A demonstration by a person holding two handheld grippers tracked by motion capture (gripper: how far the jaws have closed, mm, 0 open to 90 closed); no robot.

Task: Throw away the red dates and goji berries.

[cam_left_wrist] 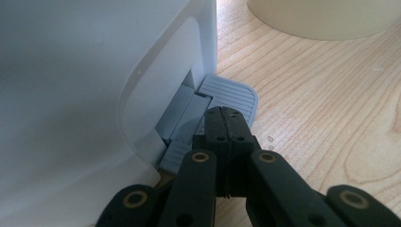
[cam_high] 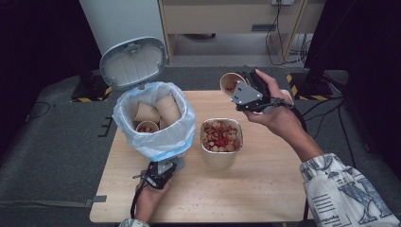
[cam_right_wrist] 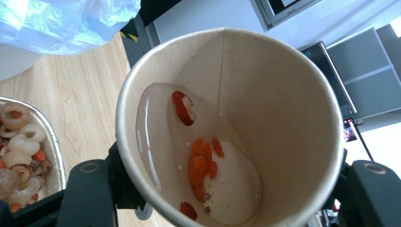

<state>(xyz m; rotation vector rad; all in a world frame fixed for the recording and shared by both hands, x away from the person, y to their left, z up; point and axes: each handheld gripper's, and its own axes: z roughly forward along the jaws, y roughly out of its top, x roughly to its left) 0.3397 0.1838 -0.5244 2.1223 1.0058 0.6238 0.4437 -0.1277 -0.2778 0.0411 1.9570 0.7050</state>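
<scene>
A white pedal bin (cam_high: 156,144) with a pale blue liner stands on the table's left, its lid (cam_high: 134,62) swung up. Several paper cups (cam_high: 156,111) lie inside. My left gripper (cam_high: 165,169) is shut with nothing between the jaws. In the left gripper view its tip (cam_left_wrist: 229,118) presses down on the grey pedal (cam_left_wrist: 234,92) at the foot of the bin wall (cam_left_wrist: 94,85). My right gripper (cam_high: 240,87) is shut on a tilted paper cup (cam_high: 231,83), held up over the table's far side. That cup (cam_right_wrist: 265,94) holds cloudy liquid and red and orange scraps.
A foil container (cam_high: 220,158) full of mixed food scraps stands at the table's middle, right of the bin; its rim (cam_right_wrist: 49,142) lies below the held cup. Bare wood lies along the front and right of the table (cam_high: 265,189).
</scene>
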